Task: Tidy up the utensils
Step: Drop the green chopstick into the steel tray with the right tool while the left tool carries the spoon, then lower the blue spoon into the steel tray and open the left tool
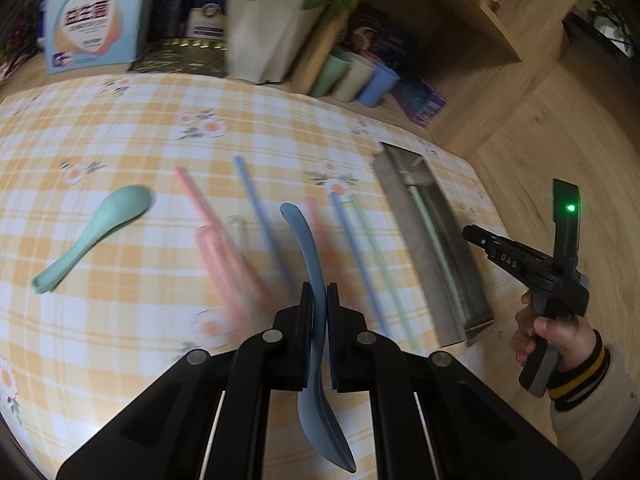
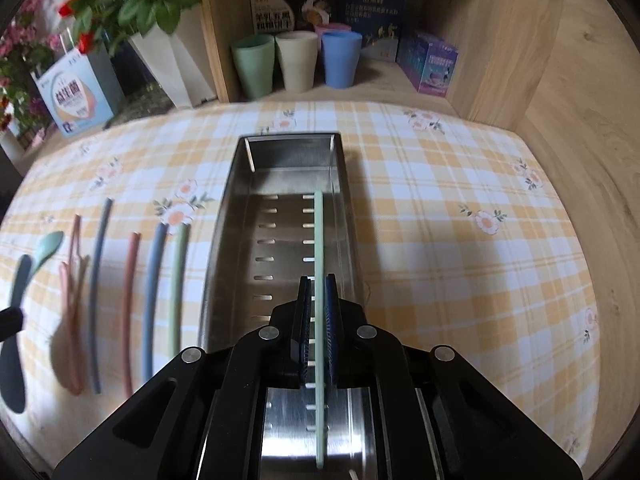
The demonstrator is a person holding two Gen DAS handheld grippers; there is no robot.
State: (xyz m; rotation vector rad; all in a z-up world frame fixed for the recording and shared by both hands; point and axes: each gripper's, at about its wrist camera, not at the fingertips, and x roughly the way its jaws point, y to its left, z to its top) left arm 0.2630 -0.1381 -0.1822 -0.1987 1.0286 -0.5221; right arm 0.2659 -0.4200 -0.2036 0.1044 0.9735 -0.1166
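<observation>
In the left wrist view I am clenching the left gripper (image 1: 319, 300) on the handle of a blue spoon (image 1: 310, 264), low in the centre of the frame; its smooth matte bowl is hanging below the pads toward the bottom edge and the curved handle is rising past them. On the checked tablecloth (image 1: 120, 128) beyond it I am seeing a mint spoon (image 1: 94, 232) at middle left, a pink spoon (image 1: 218, 264) blurred beside it, and loose chopsticks in pink (image 1: 192, 192), blue (image 1: 256, 200) and green (image 1: 372, 240), all slim, straight and plastic-looking. The steel tray (image 1: 404, 216) is lying at right of centre, and a hand (image 1: 556, 332) is gripping the other tool at the right edge. In the right wrist view I am holding the right gripper (image 2: 319, 320) shut on a flat pale green chopstick (image 2: 319, 240), which is running up the middle of the frame over the steel tray (image 2: 224, 240), a long brushed-metal trough with slotted drainage holes in its floor. I cannot tell whether the stick's far end is touching the floor. The tray is holding nothing else that I can see. My judgement: the sorting is barely begun, with one stick going in, one spoon in hand, and two spoons and five sticks still lying at the left of this frame.
</observation>
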